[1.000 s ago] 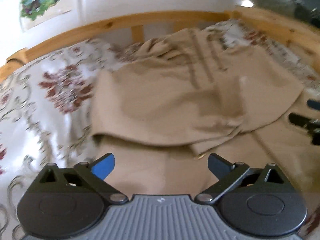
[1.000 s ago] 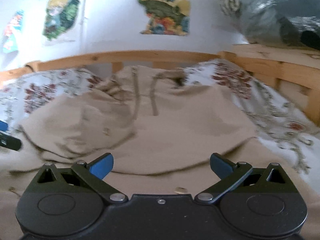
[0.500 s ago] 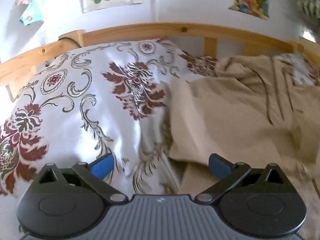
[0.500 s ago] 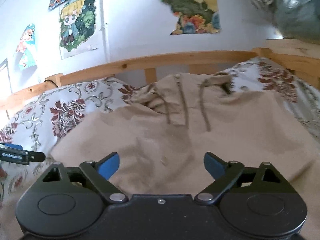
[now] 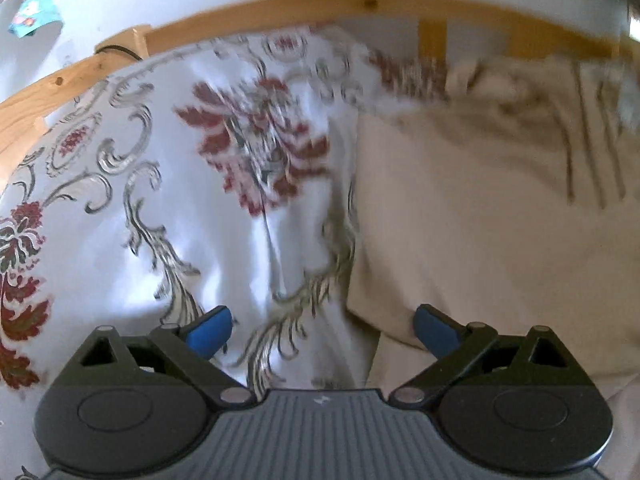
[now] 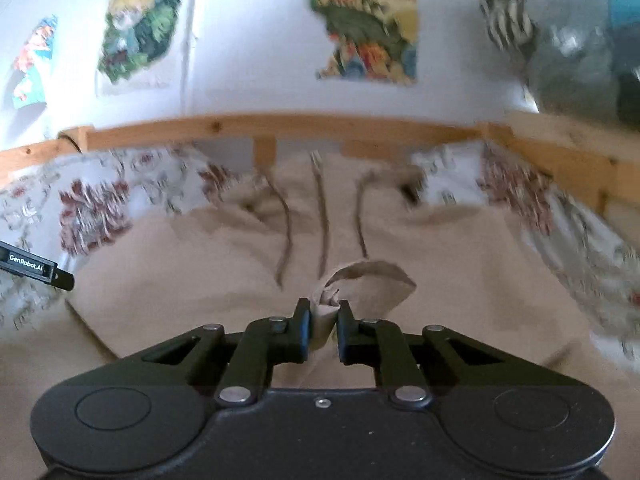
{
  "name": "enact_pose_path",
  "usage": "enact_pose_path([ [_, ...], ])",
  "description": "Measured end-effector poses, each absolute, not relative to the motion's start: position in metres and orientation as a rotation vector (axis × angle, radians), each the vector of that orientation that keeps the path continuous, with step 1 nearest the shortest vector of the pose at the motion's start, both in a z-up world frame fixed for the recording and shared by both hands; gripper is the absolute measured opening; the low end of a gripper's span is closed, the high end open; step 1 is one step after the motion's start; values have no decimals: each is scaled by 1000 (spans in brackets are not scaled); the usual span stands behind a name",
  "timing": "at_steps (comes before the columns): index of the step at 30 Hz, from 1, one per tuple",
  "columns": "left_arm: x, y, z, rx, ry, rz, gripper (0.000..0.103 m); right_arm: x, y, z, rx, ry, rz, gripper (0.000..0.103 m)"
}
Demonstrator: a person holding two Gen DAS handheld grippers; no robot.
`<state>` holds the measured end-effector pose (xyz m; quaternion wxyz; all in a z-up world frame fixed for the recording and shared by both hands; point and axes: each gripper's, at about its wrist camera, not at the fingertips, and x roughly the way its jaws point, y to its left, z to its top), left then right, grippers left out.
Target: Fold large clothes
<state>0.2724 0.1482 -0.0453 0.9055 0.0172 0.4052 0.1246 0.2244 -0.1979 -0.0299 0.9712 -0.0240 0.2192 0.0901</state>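
- The bed [image 6: 576,248], covered by a white sheet [image 5: 168,208] printed with red flowers and grey scrolls, carried every item; a wooden rail [image 6: 280,128] ran along its far edge and right edge
- The wall [image 6: 256,48] behind the far rail held several colourful posters [image 6: 368,20]
- The beige hooded garment [image 6: 200,264] lay spread over the middle and right part of the bed, with its hood end toward the far rail and its drawstrings [image 6: 322,224] running down the chest
- In the left wrist view the left side edge of the garment [image 5: 480,220] lay on the sheet, with bare sheet extending toward the left edge of the bed
- The right gripper [image 6: 324,320] was clamped on a bunched fold of the garment near the bed's near edge; the pinched fabric rose in a small loop [image 6: 372,272] just beyond the fingers
- The left gripper [image 5: 322,326] was spread wide and held nothing; its right blue pad [image 5: 434,330] sat over the garment's left edge, its left blue pad [image 5: 210,330] over the sheet
- The tip of the left gripper [image 6: 38,266] showed at the left of the right wrist view, near the garment's left edge
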Motion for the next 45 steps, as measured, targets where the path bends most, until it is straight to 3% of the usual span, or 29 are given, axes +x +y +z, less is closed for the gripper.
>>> enact_pose_path([
  [2,274,146,-50,37,850,261,99,227,-205,-42,-51,498,150,22],
  [3,272,146,-50,31,847,264,98,228,-208,-46,-55,518,139,32],
  [5,267,146,-47,23,833,254,98,228,-216,-48,-37,547,114,36],
  [7,259,145,-41,34,799,235,99,224,-223,-46,-19,531,88,50],
  [9,253,144,-37,48,768,220,100,220,-225,-42,-38,476,65,73],
  [13,257,138,-35,89,760,234,102,220,-221,-41,-101,413,35,76],
  [18,277,135,-54,149,876,278,103,239,-215,-74,-189,566,15,76],
  [23,268,134,-49,115,841,279,102,235,-222,-73,-155,546,17,76],
  [26,254,127,-41,106,819,255,102,228,-220,-64,-145,494,53,85],
  [30,235,113,-21,122,812,192,102,230,-218,-57,-119,513,100,87],
  [33,228,101,8,112,801,154,102,222,-224,-40,-60,480,130,100],
  [41,229,72,128,170,808,168,102,191,-245,14,33,346,155,102],
  [45,252,61,186,176,729,169,103,191,-255,18,25,334,145,102],
])
